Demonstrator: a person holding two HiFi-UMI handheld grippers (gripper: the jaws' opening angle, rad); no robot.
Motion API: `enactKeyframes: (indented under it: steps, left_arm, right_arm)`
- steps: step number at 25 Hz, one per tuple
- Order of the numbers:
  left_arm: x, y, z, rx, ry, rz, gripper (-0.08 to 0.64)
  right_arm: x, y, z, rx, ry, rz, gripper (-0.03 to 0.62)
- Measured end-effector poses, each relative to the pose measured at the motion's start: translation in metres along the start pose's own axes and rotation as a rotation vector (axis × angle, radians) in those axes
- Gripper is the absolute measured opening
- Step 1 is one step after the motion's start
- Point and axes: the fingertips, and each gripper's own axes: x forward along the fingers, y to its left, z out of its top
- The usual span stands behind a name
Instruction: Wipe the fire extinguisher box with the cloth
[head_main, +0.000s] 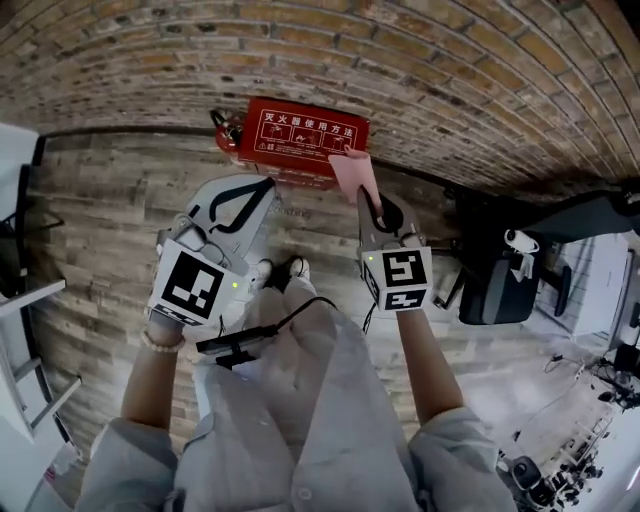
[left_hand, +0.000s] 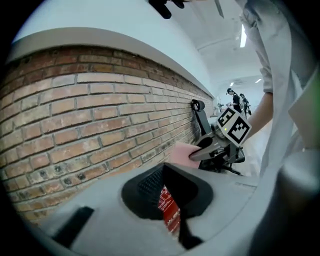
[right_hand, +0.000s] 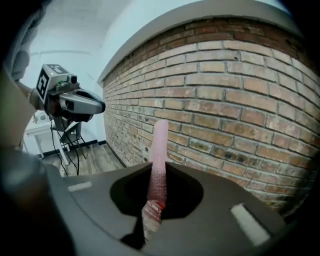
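- Fire extinguisher box (head_main: 300, 135): red, printed lid, on the wooden floor (head_main: 110, 200) against the brick wall (head_main: 420, 60). It looks rigid and heavy enough to stay put under a wipe, so it probably needs no holding.
- Cloth (head_main: 352, 172): pink, thin, soft and light, likely to fold or flop. It is pinched at one edge, and its free end reaches the box's near right corner.
- Right gripper (head_main: 368, 200): clamped on the cloth. A broad, flat press should work better than the edge.
- Left gripper (head_main: 268, 185): jaws drawn together, nothing held, poised just before the box.
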Motion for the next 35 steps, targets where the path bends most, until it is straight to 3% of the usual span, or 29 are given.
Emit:
enactKeyframes:
  steps: [6, 9, 15, 35]
  left_arm:
    - [-0.032, -0.005, 0.019, 0.017, -0.001, 0.005, -0.002]
    - [-0.046, -0.006, 0.022, 0.002, 0.001, 0.027, -0.002]
    - [-0.065, -0.008, 0.021, 0.002, 0.016, 0.063, -0.002]
    - [-0.057, 0.005, 0.034, -0.028, -0.042, 0.093, -0.002]
  right_arm:
    - [-0.04, 0.011, 0.041, -0.024, -0.068, 0.004, 0.02]
    - [-0.059, 0.016, 0.048, -0.047, -0.061, 0.002, 0.02]
    - [-0.084, 0.029, 0.055, -0.006, -0.072, 0.003, 0.02]
    - [-0.07, 0.045, 0.07, -0.01, -0.101, -0.008, 0.02]
